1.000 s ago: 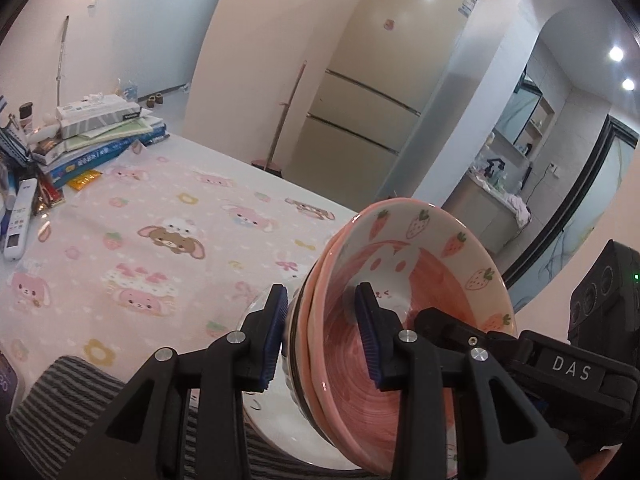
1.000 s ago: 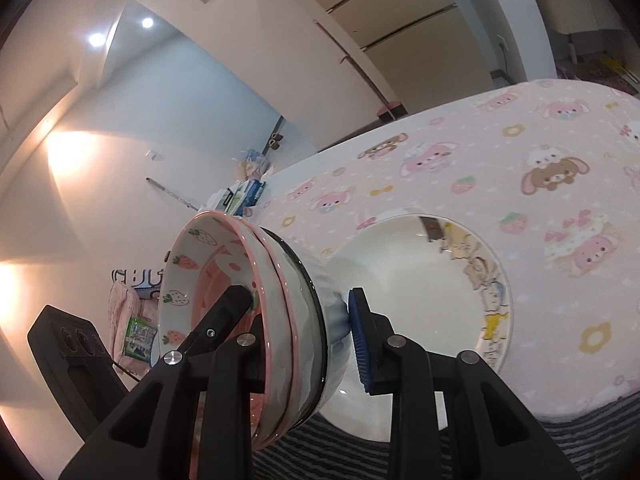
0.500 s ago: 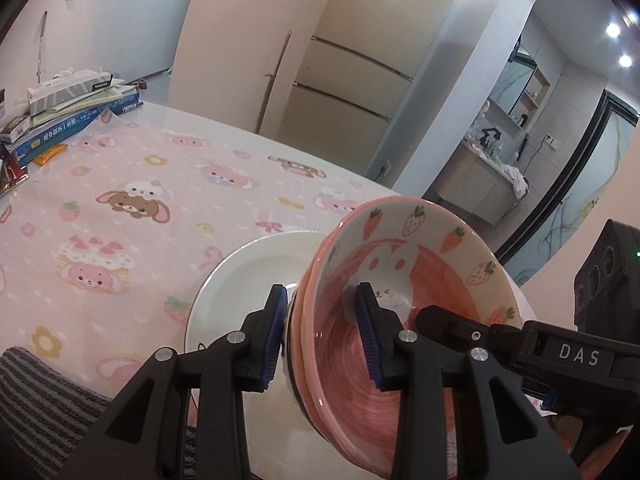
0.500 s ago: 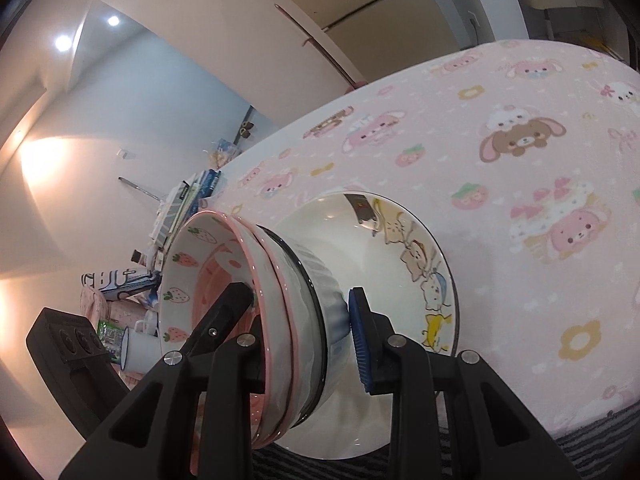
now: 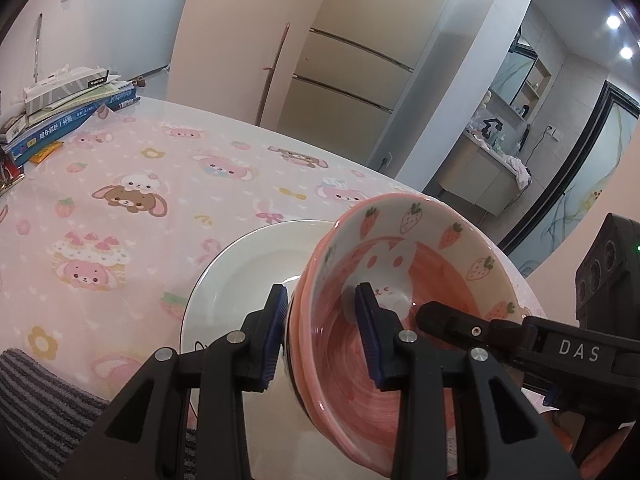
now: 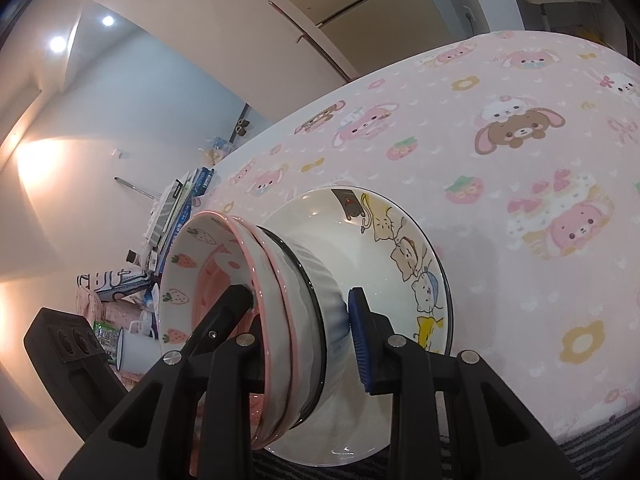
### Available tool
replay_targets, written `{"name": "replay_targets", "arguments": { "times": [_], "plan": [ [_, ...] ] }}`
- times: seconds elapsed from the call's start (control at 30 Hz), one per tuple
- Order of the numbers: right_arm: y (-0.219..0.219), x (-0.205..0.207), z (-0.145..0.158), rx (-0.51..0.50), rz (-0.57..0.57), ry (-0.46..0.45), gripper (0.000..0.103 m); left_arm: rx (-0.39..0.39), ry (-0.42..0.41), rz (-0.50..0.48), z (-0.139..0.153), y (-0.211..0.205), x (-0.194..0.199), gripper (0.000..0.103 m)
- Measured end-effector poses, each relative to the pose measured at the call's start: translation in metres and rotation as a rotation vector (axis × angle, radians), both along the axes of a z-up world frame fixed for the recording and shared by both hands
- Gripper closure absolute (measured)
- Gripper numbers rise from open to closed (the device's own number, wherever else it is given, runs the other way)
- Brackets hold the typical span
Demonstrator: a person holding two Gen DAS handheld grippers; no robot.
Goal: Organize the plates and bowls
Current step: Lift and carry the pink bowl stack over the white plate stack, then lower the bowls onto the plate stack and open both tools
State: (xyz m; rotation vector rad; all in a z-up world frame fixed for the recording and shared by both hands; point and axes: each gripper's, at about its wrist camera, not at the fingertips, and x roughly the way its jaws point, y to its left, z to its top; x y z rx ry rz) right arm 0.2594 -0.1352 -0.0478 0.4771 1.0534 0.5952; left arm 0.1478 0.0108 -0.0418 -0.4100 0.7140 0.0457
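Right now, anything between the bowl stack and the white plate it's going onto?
Nothing visible. The bowl stack, clamped by the left hand-held gripper and the right hand-held gripper, hangs tilted over the white plate. The plate's centre looks bare; only cat drawings along its rim.

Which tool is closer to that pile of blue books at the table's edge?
Left. The left tool grips the stacked pink strawberry bowls on the side toward the pile of blue books; the right tool grips their opposite side, farther away.

Books (image 5: 60, 120) stacked on pink tablecloth (image 5: 160, 184)
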Motion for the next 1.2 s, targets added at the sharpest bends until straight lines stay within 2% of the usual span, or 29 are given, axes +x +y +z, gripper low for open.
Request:
{"name": "replay_targets", "arguments": {
  "times": [0.5, 0.73, 0.83, 0.9, 1.0, 1.13, 1.2],
  "plan": [
    [0.003, 0.002, -0.002, -0.019, 0.012, -0.029, 0.072, 0.002, 0.002, 0.004, 0.001, 0.001, 0.001, 0.070],
    [0.005, 0.003, -0.003, -0.004, 0.011, -0.038, 0.066, 0.006, -0.019, 0.010, 0.003, 0.004, 0.002, 0.070],
    [0.006, 0.005, -0.003, -0.004, 0.012, -0.035, 0.062, 0.038, -0.051, 0.010, 0.009, 0.003, 0.001, 0.070],
    [0.007, 0.004, -0.001, -0.013, 0.011, -0.052, 0.062, 0.063, -0.061, 0.008, 0.011, 0.000, 0.001, 0.070],
    [0.006, 0.001, 0.007, -0.025, -0.004, -0.098, 0.062, 0.057, -0.053, 0.006, 0.009, 0.002, 0.003, 0.070],
    [0.002, -0.005, 0.023, -0.056, -0.038, -0.193, 0.059, 0.057, -0.063, 0.022, 0.010, 0.007, 0.002, 0.070],
    [-0.002, -0.008, 0.030, -0.077, -0.063, -0.235, 0.056, 0.066, -0.082, 0.027, 0.014, 0.008, -0.001, 0.066]
  ]
}}
